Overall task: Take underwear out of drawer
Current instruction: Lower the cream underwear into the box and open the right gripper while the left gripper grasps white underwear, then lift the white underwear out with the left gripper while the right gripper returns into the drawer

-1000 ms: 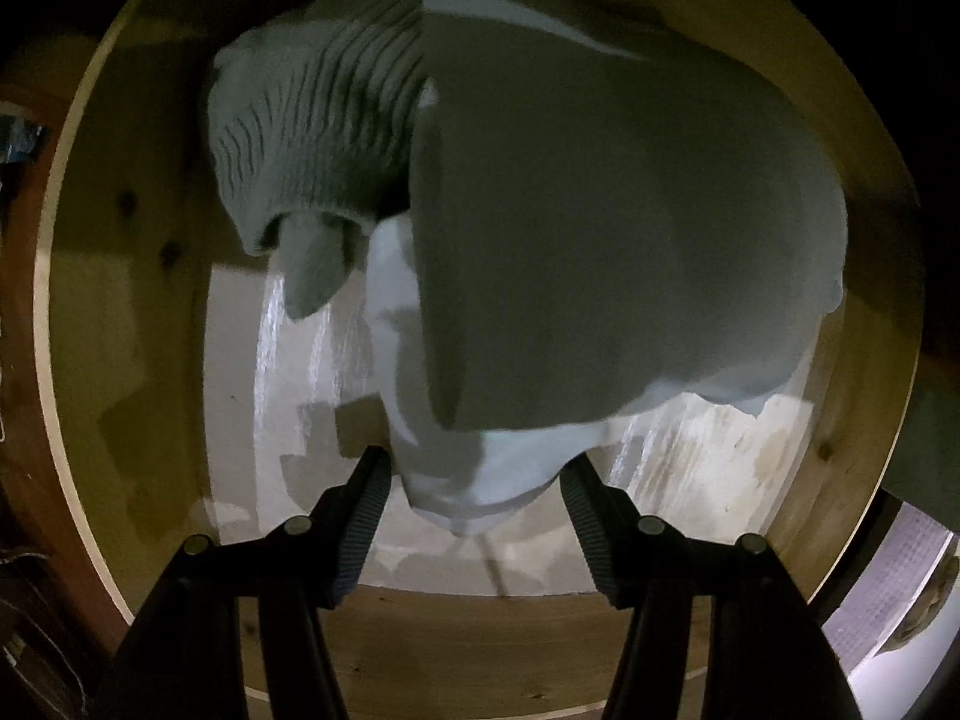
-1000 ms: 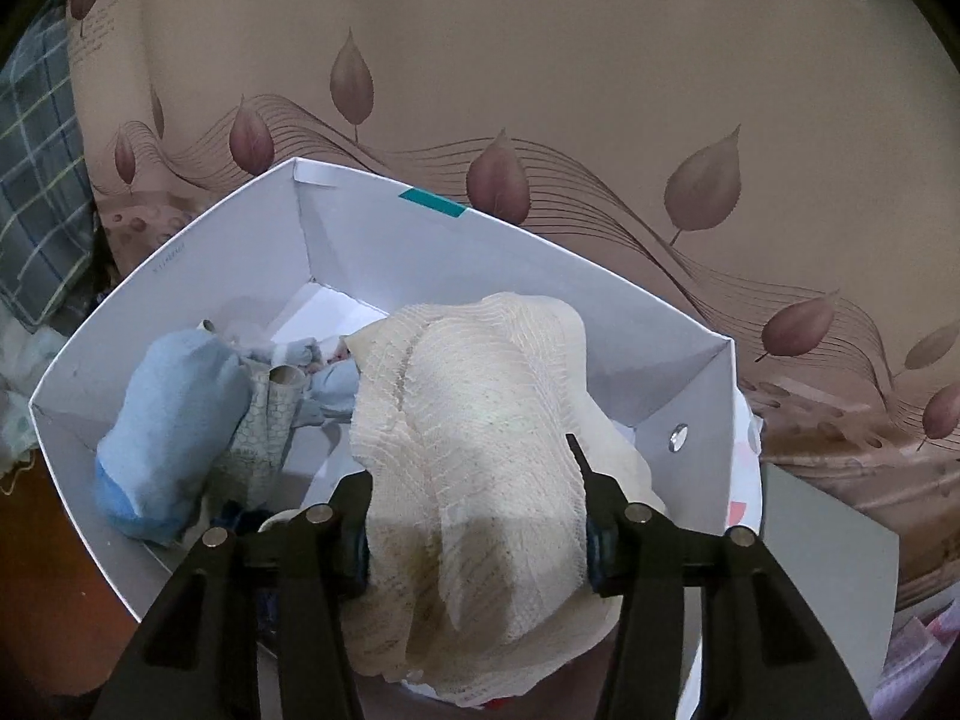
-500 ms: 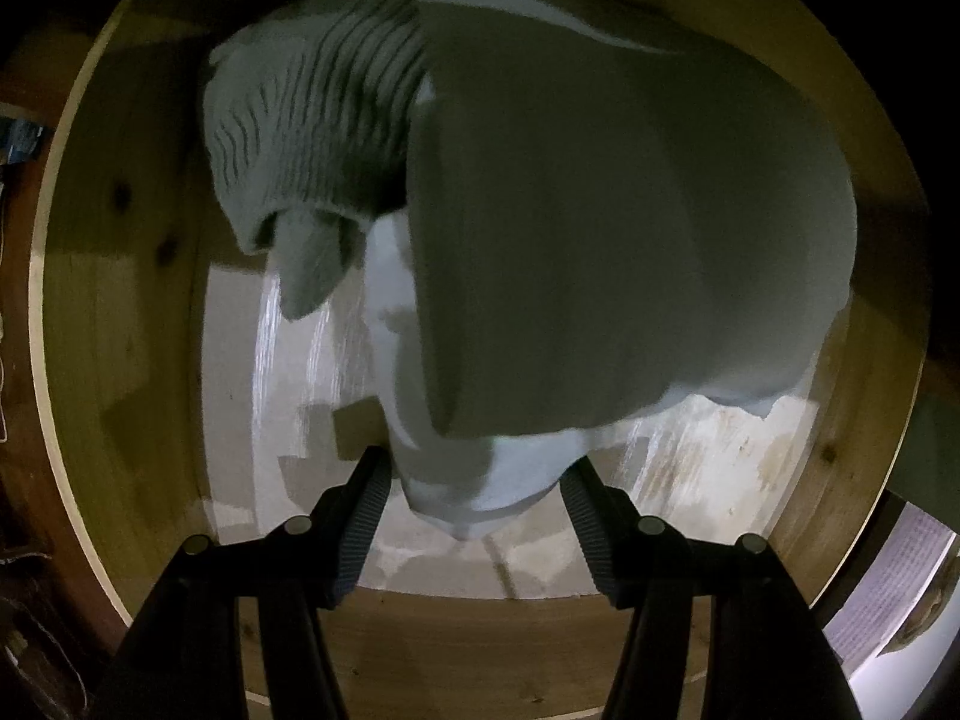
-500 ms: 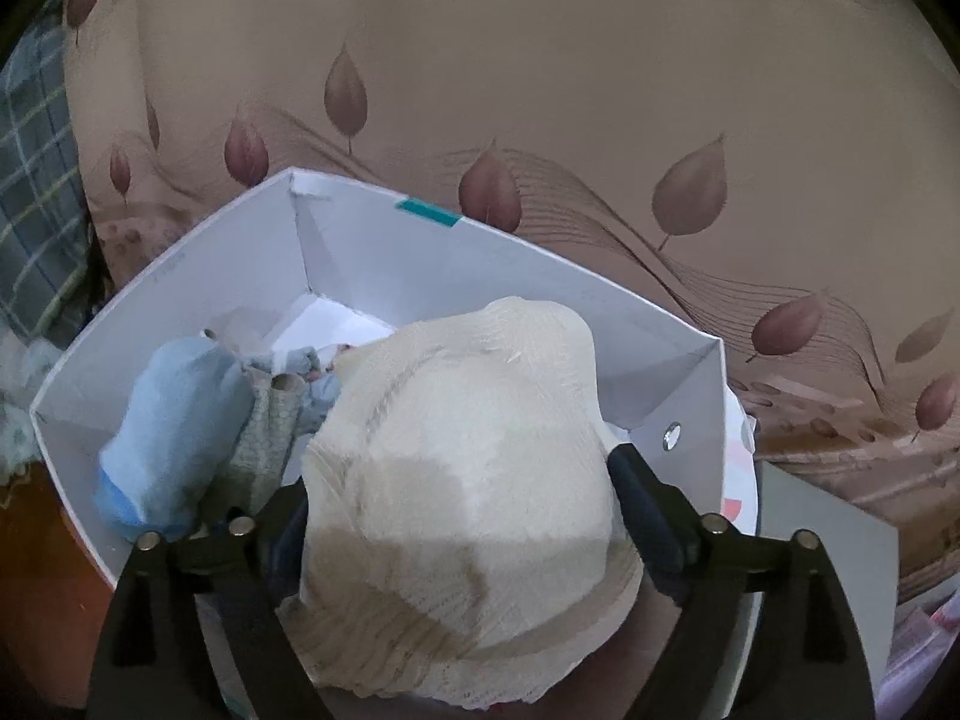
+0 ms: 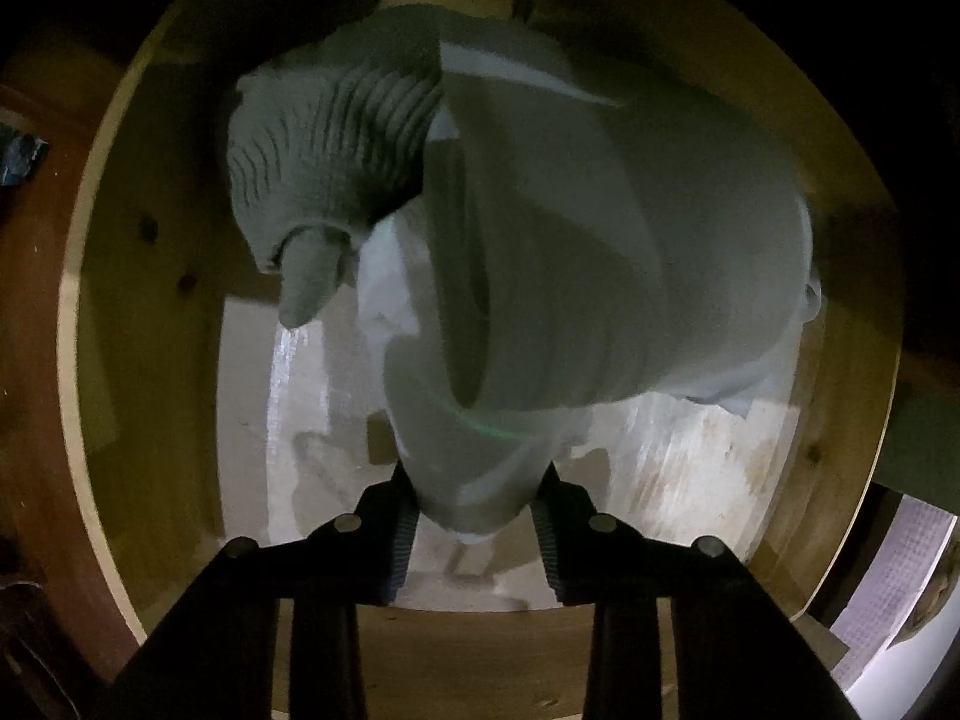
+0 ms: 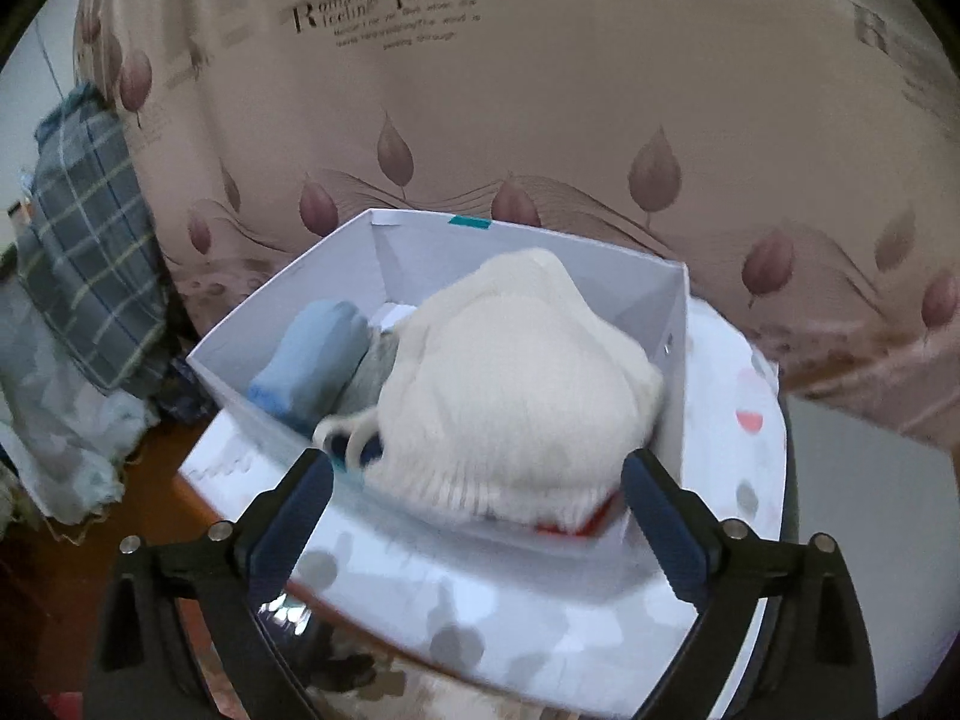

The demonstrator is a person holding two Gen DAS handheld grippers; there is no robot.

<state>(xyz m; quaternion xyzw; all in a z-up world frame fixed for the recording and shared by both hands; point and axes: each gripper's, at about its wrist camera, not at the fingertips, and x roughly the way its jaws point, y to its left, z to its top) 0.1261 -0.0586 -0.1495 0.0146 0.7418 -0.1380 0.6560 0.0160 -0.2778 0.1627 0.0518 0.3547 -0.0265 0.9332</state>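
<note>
left gripper (image 5: 477,531) closing, pads pinching pale underwear (image 5: 480,480) hanging above the drawer (image 5: 690,480) floor.

Inside the drawer (image 5: 150,360), the pale underwear (image 5: 570,276) runs forward from between the left claw (image 5: 477,531); a ribbed garment (image 5: 336,150) lies ahead-left.

Ahead of the right claw (image 6: 477,507), a knit garment (image 6: 516,384) lies in the box (image 6: 600,258), a rolled one (image 6: 312,360) left.
</note>
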